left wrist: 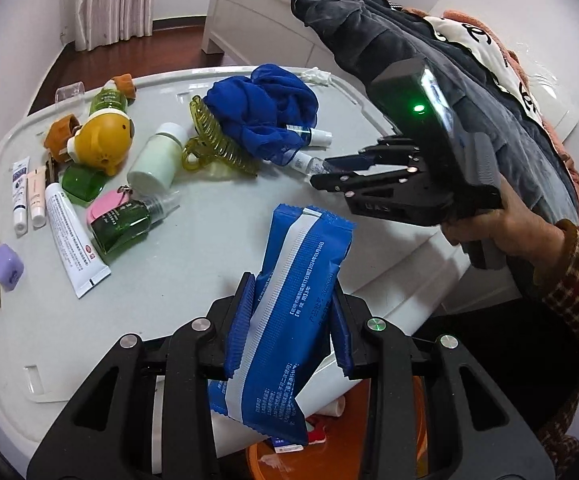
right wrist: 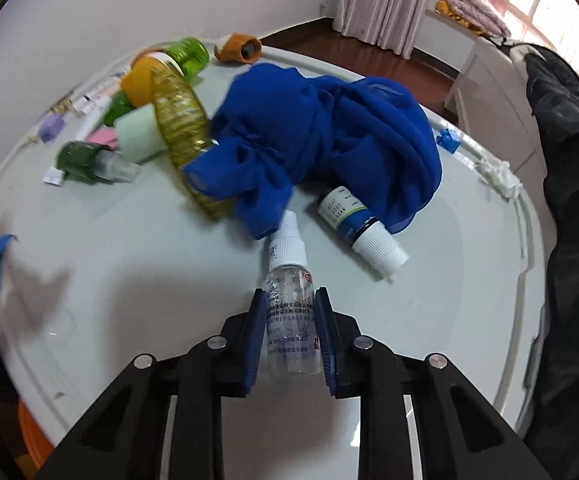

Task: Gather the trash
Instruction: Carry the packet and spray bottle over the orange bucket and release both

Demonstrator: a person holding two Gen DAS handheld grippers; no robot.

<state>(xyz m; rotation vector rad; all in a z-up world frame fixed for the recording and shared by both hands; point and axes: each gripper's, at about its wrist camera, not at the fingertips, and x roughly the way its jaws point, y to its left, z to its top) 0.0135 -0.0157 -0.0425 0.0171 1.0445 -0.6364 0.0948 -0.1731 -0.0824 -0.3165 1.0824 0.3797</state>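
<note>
Tools (left wrist: pixel 289 312) (right wrist: pixel 289 332): 2, gripping 1 blue wrapper (left wrist: pixel 289 304), 1 clear spray bottle (right wrist: pixel 289 304)

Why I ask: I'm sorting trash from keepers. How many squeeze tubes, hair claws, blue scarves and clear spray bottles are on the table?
Squeeze tubes: 3
Hair claws: 1
Blue scarves: 1
Clear spray bottles: 1
Total: 6

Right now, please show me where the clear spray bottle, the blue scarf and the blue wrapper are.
clear spray bottle (right wrist: pixel 291 320): right wrist view, its body.
blue scarf (right wrist: pixel 329 128): right wrist view, middle folds.
blue wrapper (left wrist: pixel 289 300): left wrist view, white printed strip.
</note>
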